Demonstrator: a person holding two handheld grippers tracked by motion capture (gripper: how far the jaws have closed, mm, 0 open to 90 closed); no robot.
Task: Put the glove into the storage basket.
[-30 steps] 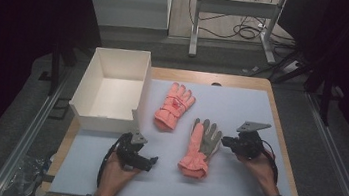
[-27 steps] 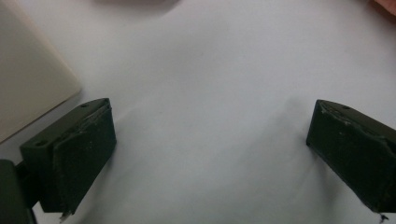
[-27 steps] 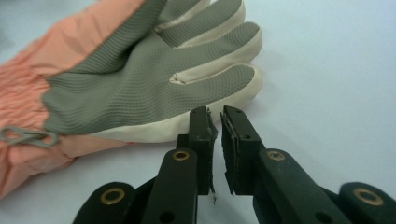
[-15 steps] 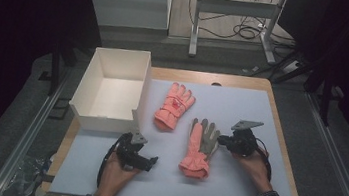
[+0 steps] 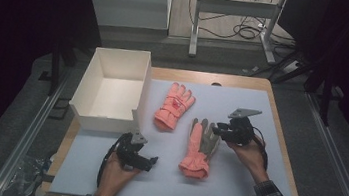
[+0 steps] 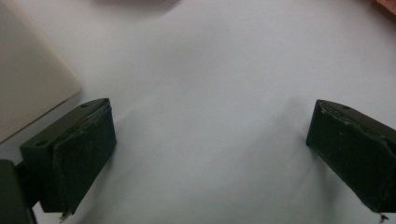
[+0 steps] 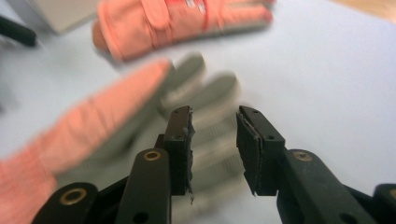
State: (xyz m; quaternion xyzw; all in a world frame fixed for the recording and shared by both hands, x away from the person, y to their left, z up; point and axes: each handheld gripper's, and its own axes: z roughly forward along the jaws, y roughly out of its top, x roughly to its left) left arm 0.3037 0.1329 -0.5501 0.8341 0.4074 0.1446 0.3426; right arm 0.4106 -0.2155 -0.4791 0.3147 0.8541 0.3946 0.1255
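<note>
In the high view the right gripper (image 5: 219, 130) sits right of centre, its tip at the fingers of the near glove (image 5: 199, 149), which lies palm up, grey palm showing, cuff toward the bottom of the frame. In the right gripper view the jaws have just been opening; they stand partly apart above the glove's grey fingers (image 7: 205, 88), with nothing pinched between the pads. The step looks like a let-go after placing or straightening this glove. The far glove (image 5: 174, 105) lies just above and left of it, beside the white box (image 5: 113, 90) in the upper left. The left gripper (image 5: 147, 161), low and left of centre, rests wide open over bare mat (image 6: 210, 70). Next, probably: pick one glove by its cuff or fingers and carry it toward the box, which calls for a fresh, firm pinch on soft fabric.
</note>
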